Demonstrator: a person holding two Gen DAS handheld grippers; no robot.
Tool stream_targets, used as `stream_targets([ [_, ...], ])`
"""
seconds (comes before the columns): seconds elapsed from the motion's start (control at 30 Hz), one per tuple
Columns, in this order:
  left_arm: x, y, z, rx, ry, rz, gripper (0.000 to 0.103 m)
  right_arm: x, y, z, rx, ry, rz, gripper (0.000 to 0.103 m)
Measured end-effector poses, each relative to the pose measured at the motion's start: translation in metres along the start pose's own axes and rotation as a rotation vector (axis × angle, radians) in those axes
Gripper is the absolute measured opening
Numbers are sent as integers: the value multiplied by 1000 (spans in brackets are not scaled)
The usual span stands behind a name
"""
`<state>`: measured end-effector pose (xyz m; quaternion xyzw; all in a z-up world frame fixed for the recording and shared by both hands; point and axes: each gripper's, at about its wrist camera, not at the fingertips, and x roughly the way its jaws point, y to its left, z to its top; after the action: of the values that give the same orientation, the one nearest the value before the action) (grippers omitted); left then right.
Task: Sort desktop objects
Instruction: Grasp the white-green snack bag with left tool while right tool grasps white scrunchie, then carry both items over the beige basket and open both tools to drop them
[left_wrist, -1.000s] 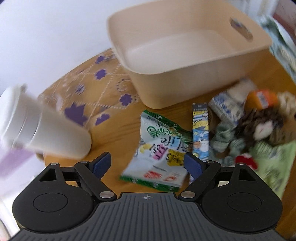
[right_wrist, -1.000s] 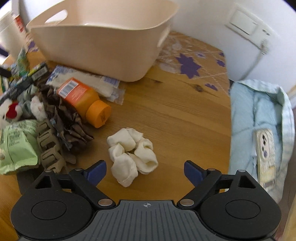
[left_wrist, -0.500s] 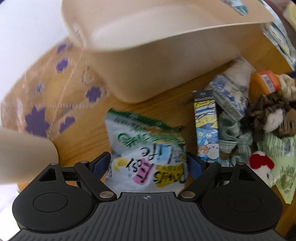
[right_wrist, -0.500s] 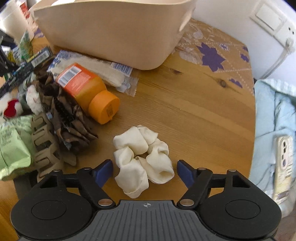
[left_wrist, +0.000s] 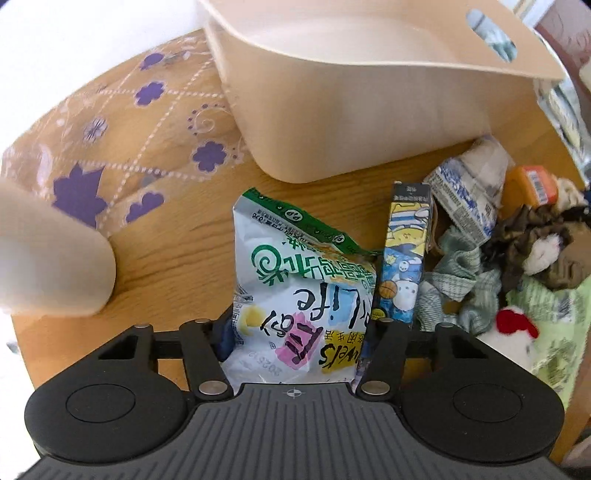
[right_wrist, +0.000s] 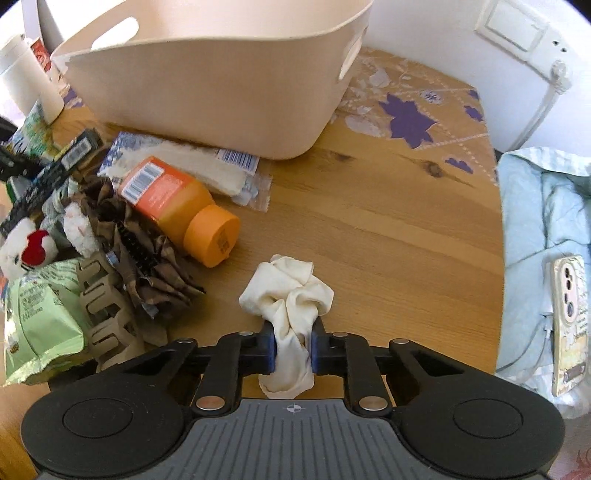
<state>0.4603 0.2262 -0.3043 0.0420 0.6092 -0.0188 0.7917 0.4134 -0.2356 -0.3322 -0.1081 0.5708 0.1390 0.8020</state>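
Observation:
A beige plastic bin stands at the back of the wooden table; it also shows in the right wrist view. My left gripper is shut on a white and green snack bag, which is crumpled between the fingers. My right gripper is shut on a cream scrunchie and holds it just over the table. A pile lies between them: an orange bottle, a brown scrunchie, a blue cartoon box, a green scrunchie.
A white cup lies at the left by the patterned mat. A light green bag, a tan hair claw and a white plush sit in the pile. A phone lies on blue cloth right of the table.
Both grippers moved in and closed. The left one shut on the snack bag and crumpled it. The right one shut on the cream scrunchie, which is now bunched and raised.

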Motion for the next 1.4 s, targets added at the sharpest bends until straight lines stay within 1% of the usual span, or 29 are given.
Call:
stream_targets([
  [0.17,-20,-1,-13,-17,-40,2,54,-30,-5,1,0,-66,3,15],
  [0.3,-52,-3,-14,-20,-112,1,54,-55,-7,11,-23,-125,12,15],
  [0.37,-70,-6,-18,4,-160,-4,54,-68,-8,19,-43,-156,13,15],
  [0.43,-87,-9,-14,30,-202,3,54,-80,-9,29,-61,-193,11,15],
  [0.63,-126,-28,19,64,-319,39,54,-110,-10,71,-88,-306,11,15],
  [0.73,-140,-41,39,73,-355,59,54,-116,-11,91,-96,-355,12,15],
  [0.83,-144,-54,61,74,-384,70,54,-116,-10,110,-96,-378,12,15],
  [0.93,-138,-66,83,61,-391,75,54,-109,-6,127,-110,-381,13,16],
  [1.1,-116,-86,115,27,-368,91,54,-90,6,148,-149,-366,-9,16],
  [1.2,-99,-94,127,13,-340,109,55,-70,10,155,-134,-327,1,16],
  [1.3,-82,-97,136,-39,-306,117,55,-50,12,159,-120,-284,13,16],
  [1.4,-69,-96,140,-87,-270,134,55,-35,17,155,-131,-249,0,16],
])
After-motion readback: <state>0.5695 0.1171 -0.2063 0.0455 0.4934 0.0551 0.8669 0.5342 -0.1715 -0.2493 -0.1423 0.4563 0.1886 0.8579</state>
